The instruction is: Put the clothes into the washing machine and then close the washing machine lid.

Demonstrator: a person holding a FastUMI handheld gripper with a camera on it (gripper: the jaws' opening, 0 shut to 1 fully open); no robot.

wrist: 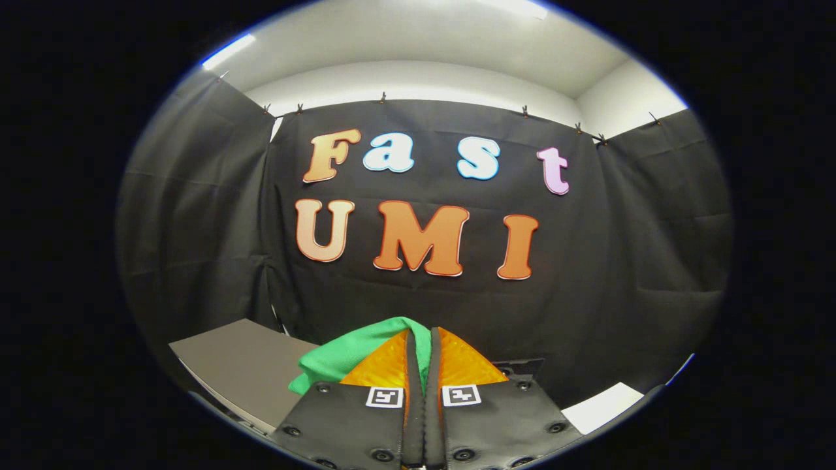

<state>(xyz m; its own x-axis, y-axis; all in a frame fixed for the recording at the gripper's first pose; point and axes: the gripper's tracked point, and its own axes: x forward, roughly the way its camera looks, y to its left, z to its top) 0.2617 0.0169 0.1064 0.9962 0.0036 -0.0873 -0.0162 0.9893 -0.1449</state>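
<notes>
The gripper [421,339] has its two fingers pressed close together, pinching a green cloth [353,356] between them. The garment is bunched at the fingertips and drapes off to the left of the fingers, hanging clear of the surfaces below. The gripper is held level, facing the booth's black wall.

Below and left of the fingers lies a flat grey panel [241,365], tilted, probably the washing machine's lid or top; this cannot be confirmed. A dark edge [522,367] shows just right of the fingers, and a white surface [601,406] lies further right. The drum opening is hidden beneath the gripper body.

Assessment: the garment is in carriage and not yet deposited; the lid remains to be closed.

Risks:
- The grip appears to hold a fold only; the loose hanging portion could drag on the grey panel and pull free.
- With the opening concealed, release could drop the cloth on the rim rather than inside.
- Cloth trailing over the edge would obstruct the lid.
</notes>
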